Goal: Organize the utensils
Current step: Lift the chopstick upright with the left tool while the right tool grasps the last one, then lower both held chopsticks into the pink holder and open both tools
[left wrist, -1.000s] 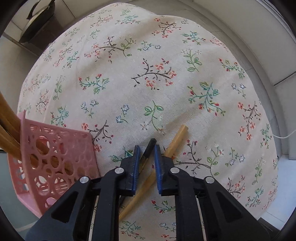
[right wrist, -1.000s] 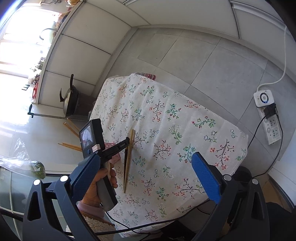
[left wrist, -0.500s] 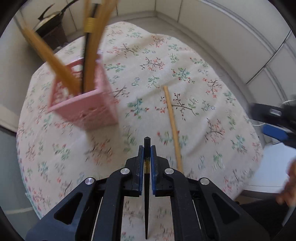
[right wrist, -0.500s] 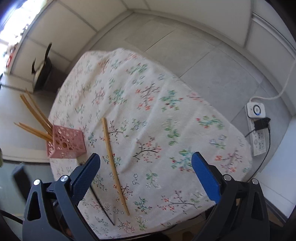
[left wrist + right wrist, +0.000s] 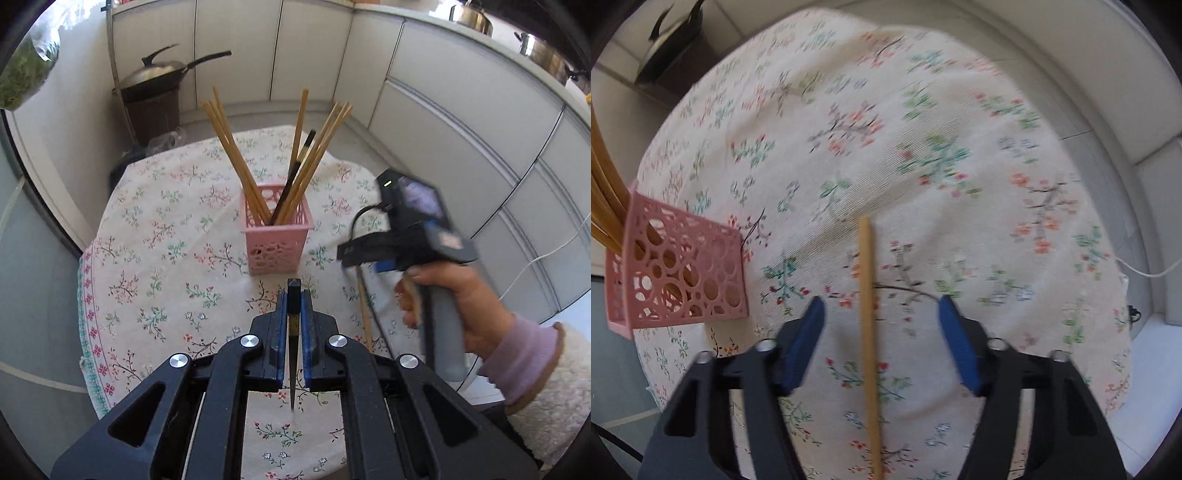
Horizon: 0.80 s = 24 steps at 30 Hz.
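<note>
From the left wrist camera, the left gripper point(image 5: 290, 301) has its blue pads clamped on a dark chopstick point(image 5: 293, 332), which runs lengthwise between them with its square end poking out in front and its thin tip hanging down behind, above the floral tablecloth point(image 5: 166, 236). Straight ahead stands the pink holder point(image 5: 276, 236), upright on the cloth and filled with a spread of bamboo chopsticks point(image 5: 236, 162) plus one dark one. To the right, the right hand point(image 5: 458, 302) holds the right gripper point(image 5: 373, 258) (blurred), low over a loose bamboo chopstick point(image 5: 365, 317) lying on the cloth. A lidded wok point(image 5: 155, 74) sits on a brown bin beyond the table.

From the right wrist camera, the right gripper point(image 5: 879, 325) has its jaws spread wide and empty, straddling the loose bamboo chopstick point(image 5: 867, 332), which lies flat on the tablecloth point(image 5: 923, 129) between the pads without touching either. The pink holder point(image 5: 679, 269) stands at the left edge
</note>
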Tool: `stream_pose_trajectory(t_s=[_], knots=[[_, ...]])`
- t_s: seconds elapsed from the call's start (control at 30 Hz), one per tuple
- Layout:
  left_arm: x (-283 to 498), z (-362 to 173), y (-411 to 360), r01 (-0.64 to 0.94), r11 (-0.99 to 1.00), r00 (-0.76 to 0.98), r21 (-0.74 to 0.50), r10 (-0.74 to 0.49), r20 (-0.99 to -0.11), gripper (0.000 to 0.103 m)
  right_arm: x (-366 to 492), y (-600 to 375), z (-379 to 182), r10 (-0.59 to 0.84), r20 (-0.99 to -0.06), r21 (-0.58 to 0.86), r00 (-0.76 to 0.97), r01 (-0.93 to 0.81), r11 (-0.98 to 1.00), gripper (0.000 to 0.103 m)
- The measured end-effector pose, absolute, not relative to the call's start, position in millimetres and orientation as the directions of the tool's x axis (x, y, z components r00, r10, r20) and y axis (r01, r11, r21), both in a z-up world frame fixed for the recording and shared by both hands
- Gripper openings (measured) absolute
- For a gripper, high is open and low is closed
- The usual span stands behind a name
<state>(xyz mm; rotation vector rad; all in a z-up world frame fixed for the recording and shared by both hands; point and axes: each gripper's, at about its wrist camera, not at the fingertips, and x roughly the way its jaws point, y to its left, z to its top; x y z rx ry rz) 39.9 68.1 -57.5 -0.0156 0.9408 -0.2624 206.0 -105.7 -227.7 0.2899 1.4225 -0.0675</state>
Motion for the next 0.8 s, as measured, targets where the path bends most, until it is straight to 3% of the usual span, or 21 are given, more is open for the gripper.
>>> stream_pose_trajectory(t_s=[0.13,0.4,0.8], knots=[[37.7,-51.5,73.4,0.21,0.969,0.576,-0.133,-0.232,-0.784,0.006,211.0,-98.4,-221.8,0.074,-0.982,0.107,0.172,0.192,0.976,0.008],[35.1,-47.3,73.8,0.199,0.973,0.601,-0.117,-0.216,-0.77,0.006,170.1,-133.2,-174.0,0.144,-0.94,0.214,0.311,0.207,0.955,0.008],[22.9,-43.1,64.7,0.201,0.976,0.626,-0.081,-0.192,-0.756,0.006,63.5,-158.2,-72.1,0.293,-0.782,0.419,0.551,0.117,0.9,0.008]])
